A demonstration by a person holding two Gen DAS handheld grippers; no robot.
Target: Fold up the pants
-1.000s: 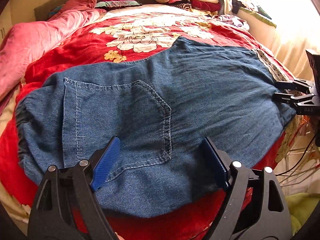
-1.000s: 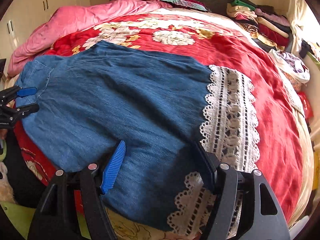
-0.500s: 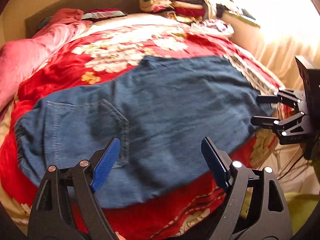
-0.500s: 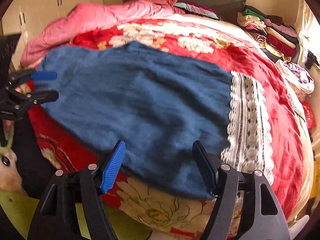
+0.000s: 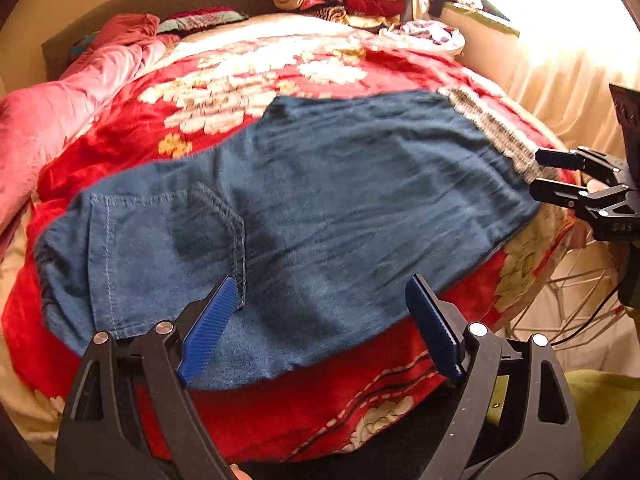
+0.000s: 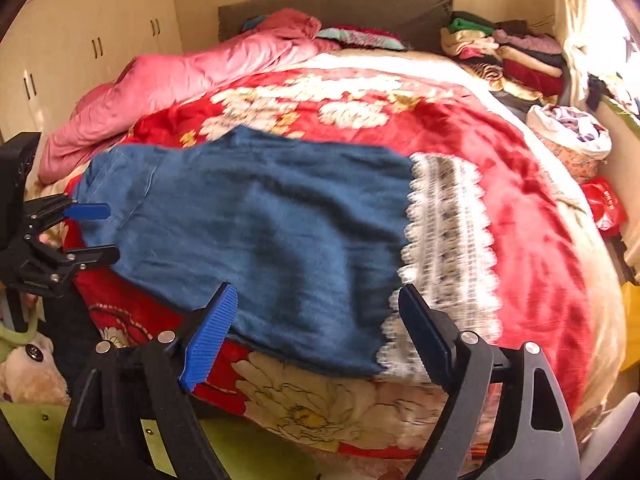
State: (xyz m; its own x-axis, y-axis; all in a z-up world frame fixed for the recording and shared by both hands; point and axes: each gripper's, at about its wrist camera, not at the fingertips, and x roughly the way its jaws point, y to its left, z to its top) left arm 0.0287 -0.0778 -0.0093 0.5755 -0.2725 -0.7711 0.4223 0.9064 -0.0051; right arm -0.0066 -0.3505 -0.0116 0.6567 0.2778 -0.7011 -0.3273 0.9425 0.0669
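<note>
Blue denim pants (image 5: pixel 320 208) lie flat across the near part of a red floral bed, back pocket (image 5: pixel 168 240) and waistband at the left, white lace hem (image 6: pixel 448 248) at the right. My left gripper (image 5: pixel 316 320) is open and empty, just off the near edge of the pants at the seat. My right gripper (image 6: pixel 312 320) is open and empty, above the near edge of the leg beside the lace. Each gripper shows in the other's view, the right one (image 5: pixel 544 176) by the lace hem, the left one (image 6: pixel 96 232) by the waistband.
The red floral blanket (image 6: pixel 520 184) covers the bed. A pink quilt (image 5: pixel 48 120) is bunched at the far left. Stacks of folded clothes (image 5: pixel 352 0) sit at the head. A curtain (image 5: pixel 568 64) hangs at the right. A wardrobe (image 6: pixel 80 40) stands at the left.
Both grippers have pulled back toward the near edge of the bed and away from the pants. The pants lie as before. Both jaws stay open.
</note>
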